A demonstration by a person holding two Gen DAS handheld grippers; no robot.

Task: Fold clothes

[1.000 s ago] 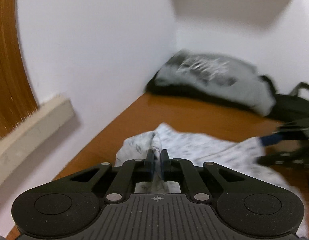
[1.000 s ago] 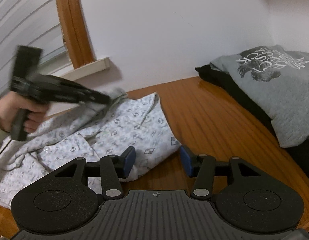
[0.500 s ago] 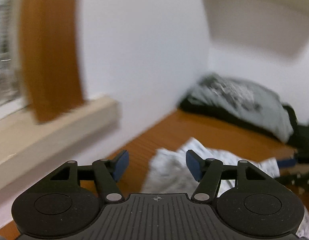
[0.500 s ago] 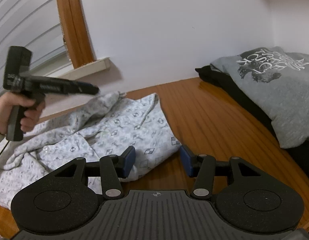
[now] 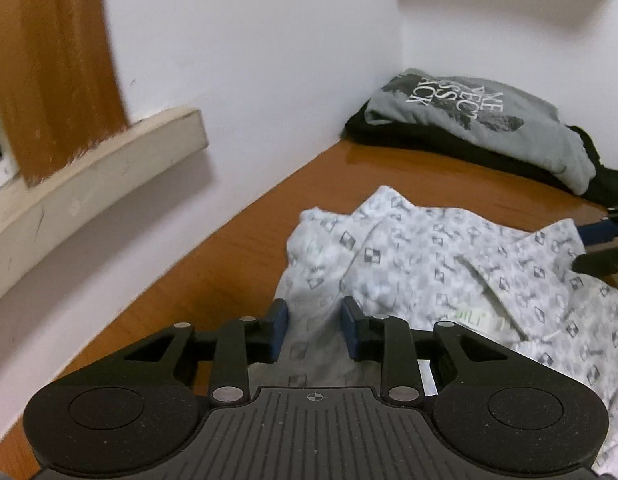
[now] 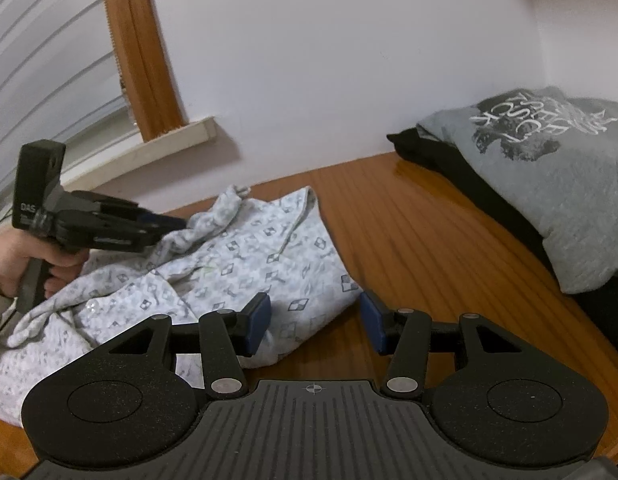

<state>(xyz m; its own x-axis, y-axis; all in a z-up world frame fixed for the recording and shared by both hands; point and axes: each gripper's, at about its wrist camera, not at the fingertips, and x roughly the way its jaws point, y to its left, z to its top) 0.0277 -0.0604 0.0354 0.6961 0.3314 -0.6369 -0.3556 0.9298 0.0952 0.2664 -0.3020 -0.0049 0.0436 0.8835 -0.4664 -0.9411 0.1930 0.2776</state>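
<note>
A: Any text? B: "DAS" on the left gripper body; grey tee print unreadable; green neck label on the patterned shirt blurred.

A: Shirt? B: crumpled on the wooden table, ahead of both tongs, long axis left-right, collar toward the left one.

A: Tongs? B: left spread over a fold; right gripper spread at the hem corner.
</note>
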